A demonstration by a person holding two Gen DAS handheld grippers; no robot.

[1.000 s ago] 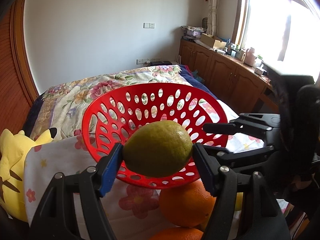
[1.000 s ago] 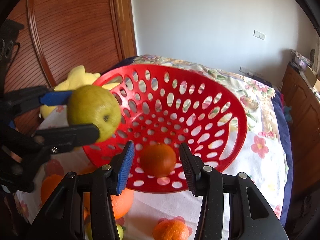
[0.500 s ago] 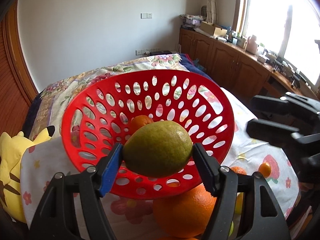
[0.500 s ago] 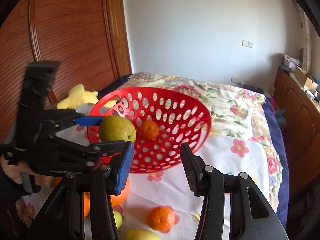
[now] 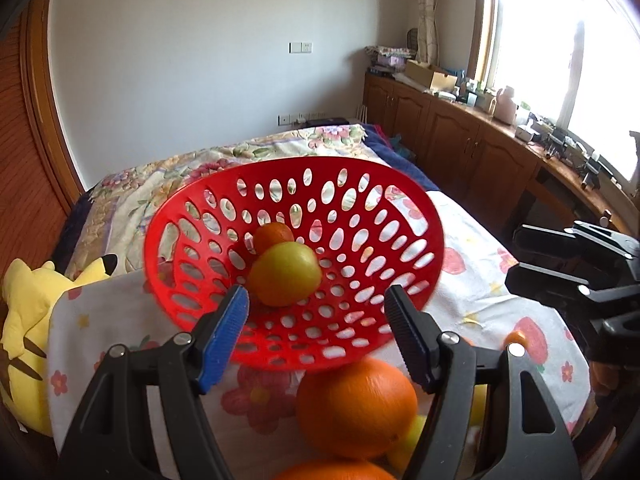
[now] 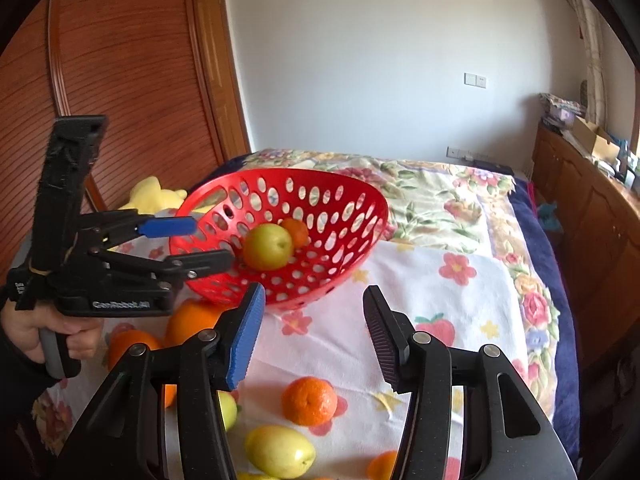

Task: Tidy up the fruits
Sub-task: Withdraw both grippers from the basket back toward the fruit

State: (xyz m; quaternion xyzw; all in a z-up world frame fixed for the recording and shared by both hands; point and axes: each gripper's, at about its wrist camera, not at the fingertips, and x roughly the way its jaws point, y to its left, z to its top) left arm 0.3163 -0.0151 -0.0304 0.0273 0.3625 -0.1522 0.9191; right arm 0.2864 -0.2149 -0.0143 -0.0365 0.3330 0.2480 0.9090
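A red perforated basket (image 5: 400,216) (image 6: 352,200) stands tilted on the floral bed sheet. Inside lie a yellow-green fruit (image 5: 285,274) (image 6: 267,246) and a small orange (image 5: 274,235) (image 6: 297,231). My left gripper (image 5: 318,328) (image 6: 204,240) is open and empty at the basket's near rim. My right gripper (image 6: 314,334) (image 5: 524,252) is open and empty, back from the basket. Loose fruit lies on the sheet: a large orange (image 5: 356,404) (image 6: 190,320), a small orange (image 6: 309,401) and a yellow-green fruit (image 6: 280,451).
A yellow plush toy (image 5: 24,320) (image 6: 154,198) lies left of the basket. A wooden wardrobe (image 6: 120,80) stands at the left and wooden cabinets (image 5: 460,140) along the right wall. More small fruit lies at the sheet's near edge (image 6: 382,466).
My left gripper opened and let the yellow-green fruit drop into the basket beside the small orange. My right gripper drew back from the basket.
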